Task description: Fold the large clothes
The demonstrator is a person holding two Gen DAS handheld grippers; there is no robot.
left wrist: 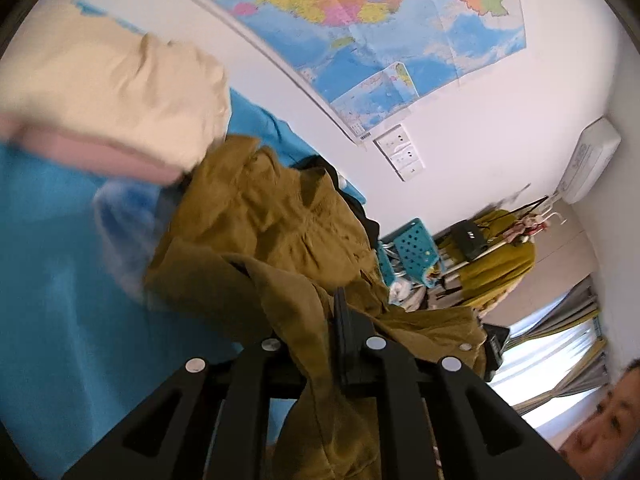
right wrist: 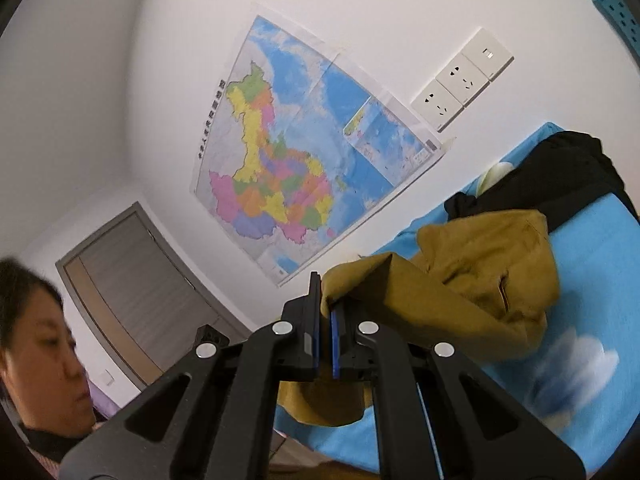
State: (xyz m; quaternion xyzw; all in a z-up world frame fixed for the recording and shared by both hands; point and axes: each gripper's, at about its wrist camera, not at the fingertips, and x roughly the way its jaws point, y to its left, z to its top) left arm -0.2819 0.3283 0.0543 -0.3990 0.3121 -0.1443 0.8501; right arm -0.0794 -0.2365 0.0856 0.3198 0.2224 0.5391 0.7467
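Note:
A mustard-brown jacket (left wrist: 272, 220) lies bunched on a blue bed sheet (left wrist: 44, 280). My left gripper (left wrist: 320, 316) is shut on a fold of the jacket, and cloth hangs down between its fingers. In the right wrist view the same jacket (right wrist: 480, 268) stretches from my right gripper (right wrist: 326, 308) toward the bed sheet (right wrist: 592, 272). The right gripper is shut on the jacket's edge, lifted above the bed.
A cream pillow (left wrist: 120, 92) and a pink cloth (left wrist: 100, 152) lie at the left. A dark garment (right wrist: 560, 172) lies behind the jacket. A wall map (right wrist: 288, 160), sockets (right wrist: 460, 80), a teal crate (left wrist: 416, 248) and a clothes rack (left wrist: 500, 248) stand around. A person's face (right wrist: 44, 352) is close.

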